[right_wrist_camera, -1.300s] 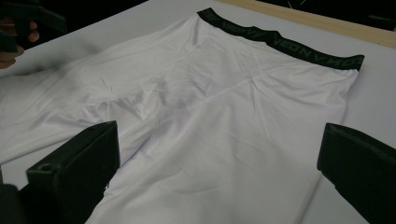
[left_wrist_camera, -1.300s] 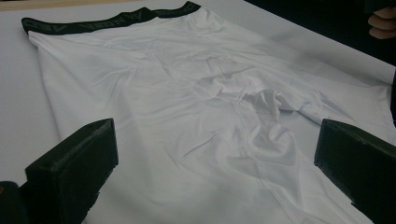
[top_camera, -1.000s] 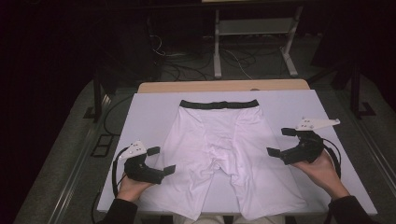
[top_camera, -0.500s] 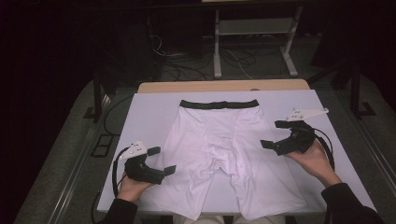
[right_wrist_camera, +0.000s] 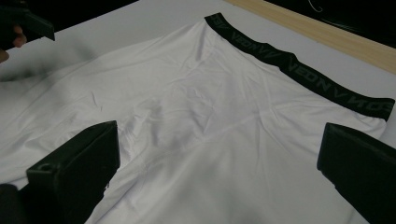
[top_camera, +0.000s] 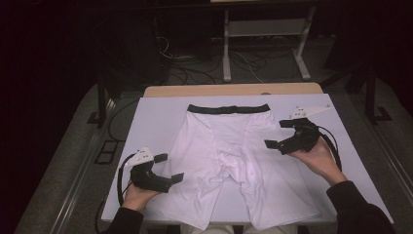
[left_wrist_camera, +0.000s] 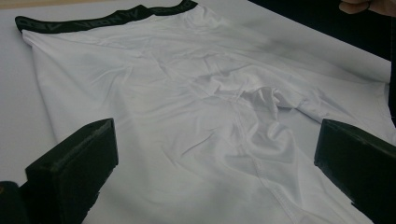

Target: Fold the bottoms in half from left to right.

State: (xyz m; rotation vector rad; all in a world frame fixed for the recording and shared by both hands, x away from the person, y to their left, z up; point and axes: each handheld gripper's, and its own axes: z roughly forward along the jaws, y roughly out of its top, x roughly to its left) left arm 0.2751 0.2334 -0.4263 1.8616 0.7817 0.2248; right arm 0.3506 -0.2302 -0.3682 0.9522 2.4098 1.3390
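Note:
White boxer shorts (top_camera: 229,151) with a black waistband (top_camera: 228,108) lie flat on the white table cover, waistband at the far side, legs toward the person. My left gripper (top_camera: 169,168) is open beside the left leg edge, jaws pointing right toward the cloth. My right gripper (top_camera: 281,133) is open above the shorts' right side near the hip, held in a hand. In the left gripper view the shorts (left_wrist_camera: 205,116) spread out between the wide jaws. In the right gripper view the waistband (right_wrist_camera: 299,65) runs across the upper right, lettering visible, and nothing is gripped.
The white cover (top_camera: 151,126) sits on a wooden table whose far edge (top_camera: 234,89) shows. Beyond it stand a metal frame (top_camera: 263,44) and cables on a dark floor. The other gripper (right_wrist_camera: 23,23) appears at the top left of the right gripper view.
My right gripper has moved away from the person and leftward, from beside the right leg to over the shorts' right hip. The left gripper has stayed put.

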